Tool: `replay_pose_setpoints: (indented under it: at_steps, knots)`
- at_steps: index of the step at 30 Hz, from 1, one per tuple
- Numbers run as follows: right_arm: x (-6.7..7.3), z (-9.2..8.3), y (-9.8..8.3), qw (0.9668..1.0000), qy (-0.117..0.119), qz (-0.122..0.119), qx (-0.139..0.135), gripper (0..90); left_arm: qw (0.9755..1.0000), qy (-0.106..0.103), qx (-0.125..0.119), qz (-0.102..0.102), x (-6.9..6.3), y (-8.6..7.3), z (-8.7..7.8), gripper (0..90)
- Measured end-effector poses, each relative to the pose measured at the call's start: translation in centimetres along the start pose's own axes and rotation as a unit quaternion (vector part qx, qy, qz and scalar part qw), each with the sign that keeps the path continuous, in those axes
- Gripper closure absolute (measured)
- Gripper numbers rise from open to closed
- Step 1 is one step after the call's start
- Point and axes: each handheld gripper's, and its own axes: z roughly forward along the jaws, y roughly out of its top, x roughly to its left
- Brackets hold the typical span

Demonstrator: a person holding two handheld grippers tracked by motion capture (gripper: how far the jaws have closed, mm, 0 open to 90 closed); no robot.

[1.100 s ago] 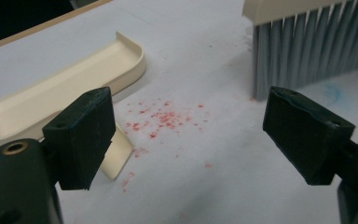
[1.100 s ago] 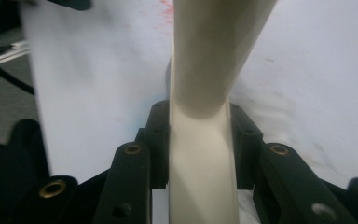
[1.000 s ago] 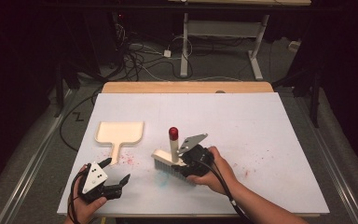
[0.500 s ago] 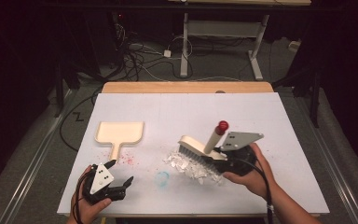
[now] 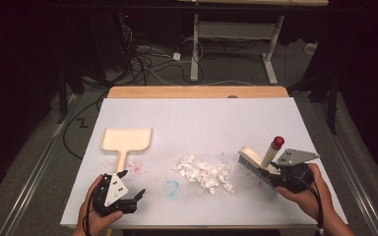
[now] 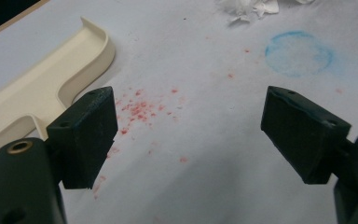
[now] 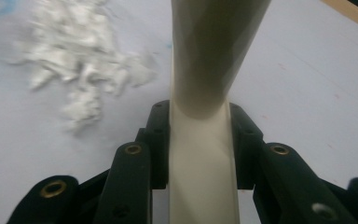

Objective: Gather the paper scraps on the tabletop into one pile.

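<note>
A cream hand brush (image 5: 257,163) with a red-tipped handle hangs at the right of the white table, held in my right gripper (image 5: 281,173), whose jaws are shut on the brush handle (image 7: 200,140). A pile of white paper scraps (image 5: 203,173) lies mid-table, left of the brush; the scraps (image 7: 81,79) look blurred in the right gripper view. A cream dustpan (image 5: 125,141) lies flat at the left. My left gripper (image 5: 130,194) stands open near the front left edge, just below the dustpan's handle, with nothing between its pads; the dustpan (image 6: 42,88) sits to its left.
Red specks (image 6: 142,109) and a blue chalk ring (image 6: 298,53) mark the white table sheet (image 5: 202,123). A wooden strip (image 5: 197,92) runs along the far edge. Cables and a desk frame lie on the floor beyond.
My right gripper has carried the brush from mid-table to the right, leaving the pile of white scraps behind it. The left gripper has barely shifted.
</note>
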Motion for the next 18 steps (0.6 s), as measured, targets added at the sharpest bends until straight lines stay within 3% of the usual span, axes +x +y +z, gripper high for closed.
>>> replay_pose_setpoints:
  at_steps: [3,5,7,8,14,18]
  knots:
    - [0.1,1.4,-0.1,0.9994,-0.026,0.021,0.006,67.8,1.0,-0.001,0.0,0.001,0.0,0.1,0.1,17.8]
    - [0.5,2.1,0.2,0.998,-0.042,0.046,-0.006,67.8,1.0,0.0,0.002,0.0,0.0,0.1,0.2,17.7]
    - [1.5,2.8,0.8,0.9972,-0.062,0.04,-0.007,67.8,1.0,0.0,0.001,-0.001,0.0,0.1,0.2,17.8]
    - [2.1,3.2,1.1,0.9972,-0.058,0.046,-0.01,67.8,1.0,0.0,0.001,-0.001,0.0,0.1,0.2,17.8]
    - [6.1,5.3,3.0,0.9981,-0.061,0.008,0.001,67.4,1.0,-0.002,-0.003,-0.006,0.1,0.1,0.1,17.8]
    - [8.0,6.1,4.2,0.9986,-0.051,0.014,-0.01,67.2,1.0,-0.003,-0.003,-0.005,0.1,0.2,0.1,17.8]
